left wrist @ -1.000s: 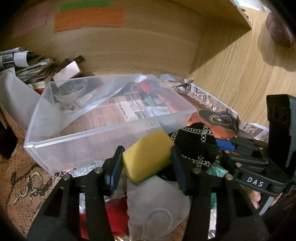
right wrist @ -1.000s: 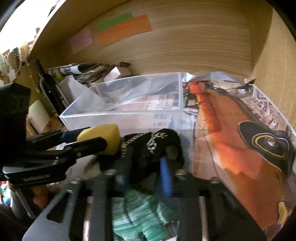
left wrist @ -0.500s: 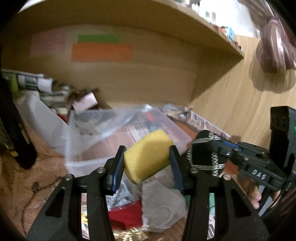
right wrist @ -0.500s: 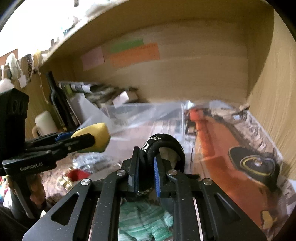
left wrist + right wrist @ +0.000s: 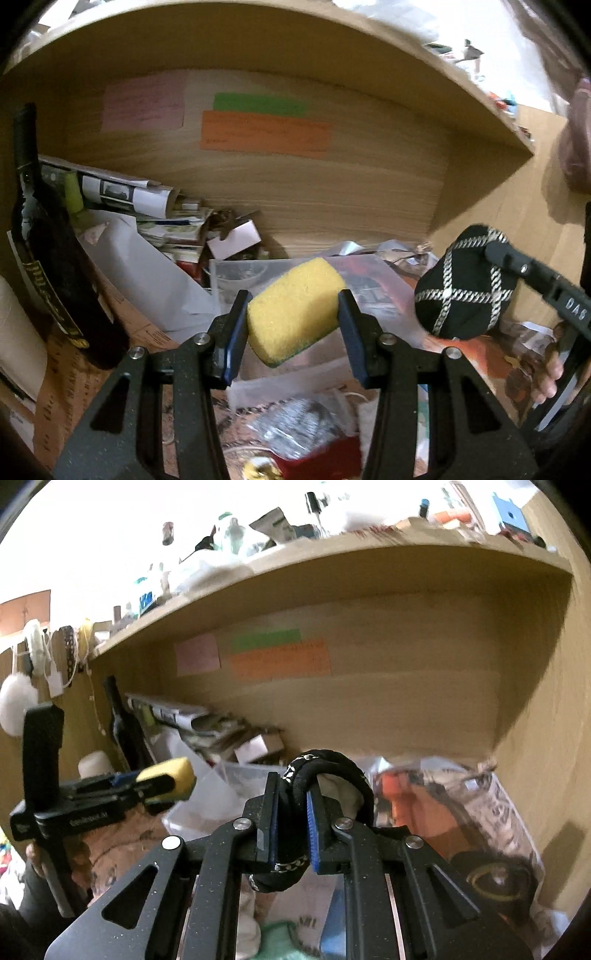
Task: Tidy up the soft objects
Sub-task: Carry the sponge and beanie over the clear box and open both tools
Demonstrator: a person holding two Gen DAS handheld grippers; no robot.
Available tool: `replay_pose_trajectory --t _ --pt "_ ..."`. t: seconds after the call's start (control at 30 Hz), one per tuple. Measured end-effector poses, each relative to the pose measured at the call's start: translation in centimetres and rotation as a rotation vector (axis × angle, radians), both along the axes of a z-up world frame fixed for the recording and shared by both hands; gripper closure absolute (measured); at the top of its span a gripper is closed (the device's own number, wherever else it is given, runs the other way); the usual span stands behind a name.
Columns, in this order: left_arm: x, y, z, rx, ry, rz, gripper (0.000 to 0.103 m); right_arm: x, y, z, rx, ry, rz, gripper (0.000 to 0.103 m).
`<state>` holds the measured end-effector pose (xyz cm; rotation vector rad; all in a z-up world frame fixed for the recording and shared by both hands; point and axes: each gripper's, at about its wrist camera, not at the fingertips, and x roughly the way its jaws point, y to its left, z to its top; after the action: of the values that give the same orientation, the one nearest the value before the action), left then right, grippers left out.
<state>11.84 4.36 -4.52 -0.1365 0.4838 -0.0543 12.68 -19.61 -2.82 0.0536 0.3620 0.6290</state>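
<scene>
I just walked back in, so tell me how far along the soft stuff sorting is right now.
Nothing soft looks stowed in the clear plastic bin yet. In hand: the left gripper is shut on the yellow sponge, the right gripper is shut on the black chain-trimmed pouch, both held up above the bin. Left: a red item and a green knit piece lie below.

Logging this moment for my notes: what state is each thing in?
Left hand-held gripper: shut on the sponge.
Sponge: held in the air.
Right hand-held gripper: shut on the black pouch.
Black pouch: held in the air.
Clear bin: open.
Bottle: upright.
</scene>
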Motion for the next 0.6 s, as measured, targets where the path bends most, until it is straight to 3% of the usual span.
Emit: replay_pose_trajectory --t 0.27,0.6 --pt "4.7 0.6 -2.2 0.014 0.139 0.001 0.056 3.4 4.1 -0.1 -0.1 0.005 0.023 0.092" --pt "8.6 -0.6 -4.7 0.06 0.264 -0.036 0.056 7.7 8.1 -3.3 -0.248 0.144 0.101 0.092"
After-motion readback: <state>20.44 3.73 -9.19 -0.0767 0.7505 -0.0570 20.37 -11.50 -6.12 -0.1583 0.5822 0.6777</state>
